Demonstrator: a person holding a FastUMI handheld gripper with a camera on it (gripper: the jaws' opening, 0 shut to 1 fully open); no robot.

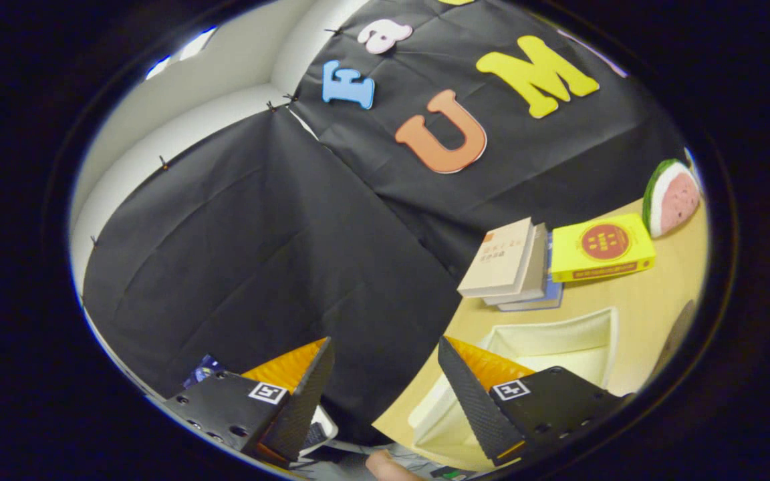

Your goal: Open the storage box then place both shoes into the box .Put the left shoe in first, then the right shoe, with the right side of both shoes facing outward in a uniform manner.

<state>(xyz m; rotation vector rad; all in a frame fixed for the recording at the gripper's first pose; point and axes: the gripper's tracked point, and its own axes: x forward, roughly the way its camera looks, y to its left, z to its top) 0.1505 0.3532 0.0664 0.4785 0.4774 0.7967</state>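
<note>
My gripper (385,344) is open, held tilted above the table's edge, with nothing between its fingers but the booth's black cloth beyond. A cream storage box (559,344) lies on the wooden table (646,294), just ahead of and partly behind the right finger (472,394). Its top faces me open and its inside looks bare. A dark rounded shape (678,334) sits past the box's far side; I cannot tell what it is.
Beyond the box stands a leaning stack of books (512,264), with a yellow book (602,247) and a watermelon-slice toy (672,197) beside it. A person's fingertip (385,465) shows below the fingers. A blue object (201,369) peeks out behind the left finger.
</note>
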